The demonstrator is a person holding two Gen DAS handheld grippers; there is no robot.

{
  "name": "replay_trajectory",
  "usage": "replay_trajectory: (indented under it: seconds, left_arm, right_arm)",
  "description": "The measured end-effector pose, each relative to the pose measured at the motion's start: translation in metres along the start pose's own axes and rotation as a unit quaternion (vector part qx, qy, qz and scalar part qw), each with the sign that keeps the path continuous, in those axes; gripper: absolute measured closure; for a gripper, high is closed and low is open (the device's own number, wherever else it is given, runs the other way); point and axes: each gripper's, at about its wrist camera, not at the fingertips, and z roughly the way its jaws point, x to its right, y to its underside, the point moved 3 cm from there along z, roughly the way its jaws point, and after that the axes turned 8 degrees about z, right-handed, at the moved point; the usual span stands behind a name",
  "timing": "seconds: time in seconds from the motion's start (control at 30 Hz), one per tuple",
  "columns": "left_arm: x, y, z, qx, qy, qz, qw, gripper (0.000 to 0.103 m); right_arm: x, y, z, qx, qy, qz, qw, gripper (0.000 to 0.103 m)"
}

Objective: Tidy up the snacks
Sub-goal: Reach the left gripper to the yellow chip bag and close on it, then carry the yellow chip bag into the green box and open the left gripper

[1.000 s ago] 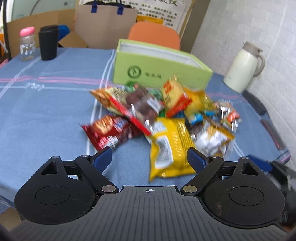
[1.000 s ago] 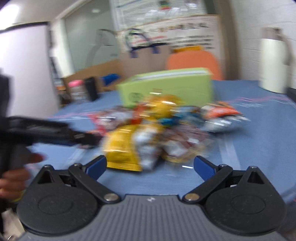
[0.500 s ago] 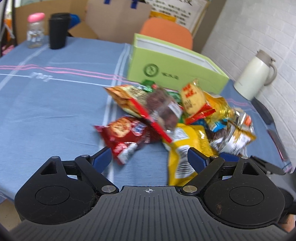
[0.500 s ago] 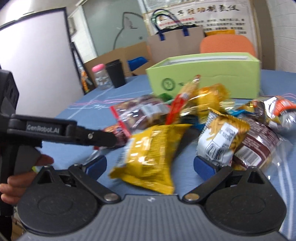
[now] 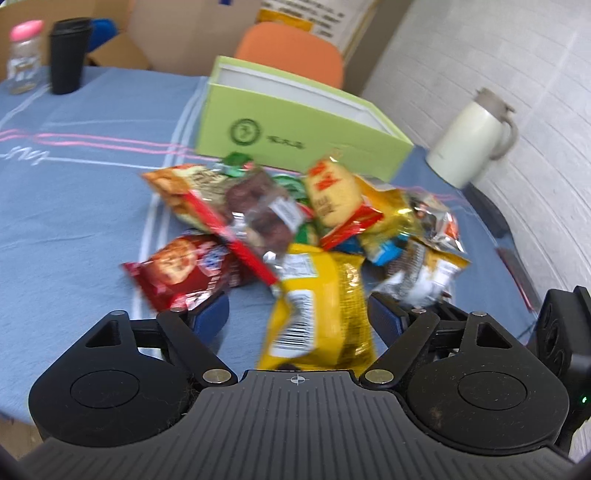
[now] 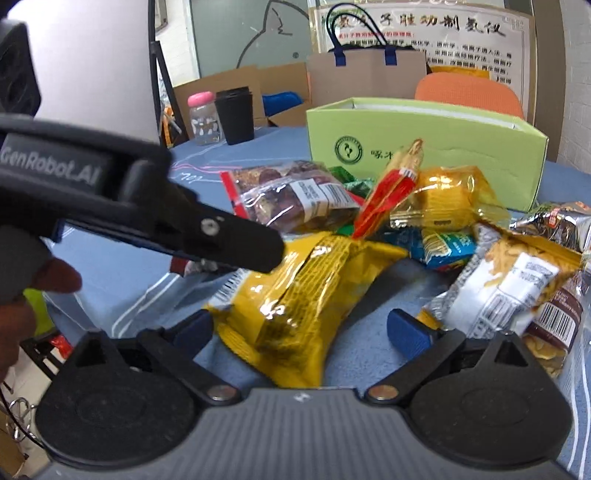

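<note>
My left gripper (image 5: pixel 297 317) was closing around the crinkled yellow snack packet (image 5: pixel 321 314), pads not touching; right gripper (image 6: pixel 301 328) gaped.

"GenRobot.AI" is printed in grey letters on the side of the black left gripper (image 6: pixel 236 240), seen in the right wrist view. A round dark-green emblem with Chinese characters beside it is carried on the front of the green box (image 6: pixel 443 155); the characters cannot be read. Black Chinese writing is shown on the wall poster (image 6: pixel 424 27), too small to be made out. Barcodes and white label panels are borne by the yellow snack bag (image 5: pixel 317 306), their print illegible.
</note>
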Motion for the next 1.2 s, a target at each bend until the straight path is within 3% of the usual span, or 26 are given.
replay_trajectory:
  seconds: [0.17,0.2,0.3,0.47,0.53,0.57,0.6,0.7,0.87,1.0,1.2]
  left_arm:
    - [0.001,0.004,0.023,-0.029,0.009,0.001,0.9995,0.048]
    - [0.001,0.004,0.023,-0.031,0.016,-0.001,0.9994,0.048]
    - [-0.001,0.003,0.020,-0.025,0.013,0.002,0.9996,0.049]
    - [-0.001,0.004,0.022,-0.026,0.017,0.013,0.9994,0.049]
    - [0.000,0.008,0.030,-0.030,0.033,0.011,0.9989,0.048]
    - [0.002,0.010,0.029,-0.026,0.036,0.011,0.9989,0.060]
    - [0.005,0.012,0.029,-0.029,0.048,0.013,0.9983,0.072]
    - [0.012,0.021,0.020,-0.031,0.065,0.014,0.9973,0.080]
    - [0.040,0.025,-0.012,-0.013,0.090,0.039,0.9951,0.080]
    - [0.056,-0.003,-0.037,0.037,0.095,0.071,0.9923,0.079]
    - [0.040,-0.111,-0.020,0.099,0.067,0.108,0.9869,0.079]
  right_arm:
    - [-0.003,0.003,0.002,-0.004,0.013,-0.027,1.000,0.004]
    - [-0.006,0.001,0.004,-0.012,0.019,-0.024,0.999,0.004]
    - [-0.010,-0.002,0.005,-0.016,-0.020,-0.017,1.000,0.004]
    - [-0.013,0.000,0.010,-0.001,-0.006,-0.015,1.000,0.005]
    - [-0.016,0.003,0.010,0.007,0.011,-0.025,1.000,0.009]
    - [-0.019,0.005,0.008,0.011,0.025,-0.034,0.999,0.020]
    - [-0.021,0.006,0.004,0.011,0.031,-0.036,0.999,0.023]
    - [-0.021,0.011,-0.016,0.008,0.026,-0.023,0.999,0.030]
    - [-0.034,0.011,-0.062,0.039,0.044,-0.032,0.998,0.027]
    - [-0.035,-0.024,-0.075,0.078,0.057,-0.062,0.993,0.026]
    - [-0.017,-0.129,-0.024,0.120,0.077,-0.131,0.981,0.027]
